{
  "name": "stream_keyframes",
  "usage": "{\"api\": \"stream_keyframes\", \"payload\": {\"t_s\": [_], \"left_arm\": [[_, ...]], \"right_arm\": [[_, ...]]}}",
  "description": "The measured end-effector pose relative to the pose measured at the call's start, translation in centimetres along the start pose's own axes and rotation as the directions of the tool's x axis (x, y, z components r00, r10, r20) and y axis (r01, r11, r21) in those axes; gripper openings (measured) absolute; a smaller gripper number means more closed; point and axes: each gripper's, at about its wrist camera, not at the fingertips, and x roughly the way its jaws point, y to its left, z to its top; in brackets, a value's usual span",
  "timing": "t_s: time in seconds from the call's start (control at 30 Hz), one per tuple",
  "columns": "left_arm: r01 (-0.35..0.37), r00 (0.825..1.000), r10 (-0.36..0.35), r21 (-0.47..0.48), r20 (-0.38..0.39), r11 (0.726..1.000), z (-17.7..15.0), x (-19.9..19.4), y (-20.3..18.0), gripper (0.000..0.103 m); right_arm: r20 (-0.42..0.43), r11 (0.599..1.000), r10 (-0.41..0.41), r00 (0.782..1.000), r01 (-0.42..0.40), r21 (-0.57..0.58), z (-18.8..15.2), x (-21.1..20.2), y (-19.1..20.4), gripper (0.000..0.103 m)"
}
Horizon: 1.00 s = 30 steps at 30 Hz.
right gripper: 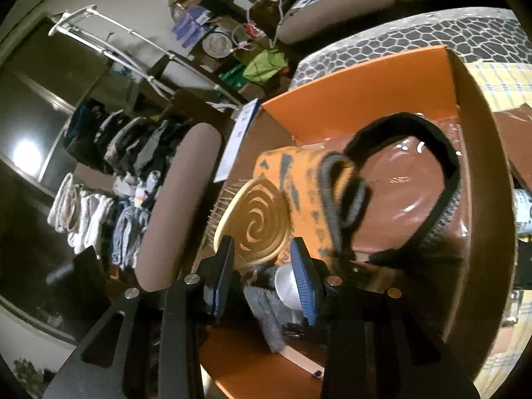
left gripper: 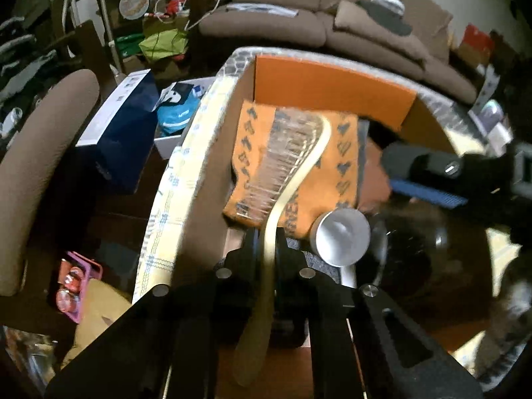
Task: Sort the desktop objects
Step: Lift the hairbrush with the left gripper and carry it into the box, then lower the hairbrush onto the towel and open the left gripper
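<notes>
My left gripper (left gripper: 266, 242) is clamped on the pale wooden hairbrush (left gripper: 301, 163) handle, bristle head over the orange box (left gripper: 332, 79); right gripper (right gripper: 262, 262) part open w/ nothing held, just beside brush

You are working in a lived-in home, in what looks like a living room. A brown sofa (left gripper: 332, 23) with cushions stands behind you, folded clothes (right gripper: 109, 173) lie in rows, and a white drying rack (right gripper: 109, 50), bags and boxes crowd the wall.
</notes>
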Motion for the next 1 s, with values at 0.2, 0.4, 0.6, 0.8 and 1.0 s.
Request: {"api": "stream_keyframes", "payload": {"t_s": [0.2,0.4,0.6,0.8,1.0], "left_arm": [[0.017,1.000,-0.017,0.009,-0.024,1.000,-0.2,0.6,-1.2,0.015],[0.139,0.990,-0.138,-0.064,0.018,0.988,0.1,-1.7,-0.1,0.051],[0.147,0.989,-0.147,-0.095,0.013,0.985,0.5,-1.9,2.2,0.047],[0.104,0.993,-0.104,-0.007,-0.051,0.995,0.4,-0.1,0.8,0.026],[0.027,0.999,-0.026,0.029,-0.033,0.999,0.7,0.6,-0.3,0.026]], "right_arm": [[0.012,1.000,-0.012,1.000,0.012,0.009,0.1,-0.9,-0.4,0.037],[0.021,1.000,-0.023,1.000,0.023,0.004,0.4,-1.5,-0.5,0.037],[0.029,0.999,-0.039,0.999,0.039,0.015,0.6,-2.2,-1.0,0.037],[0.010,0.999,-0.047,0.999,0.047,0.017,0.5,-1.7,-1.0,0.037],[-0.006,0.998,-0.057,0.998,0.057,0.000,0.2,-1.2,-0.6,0.037]]}}
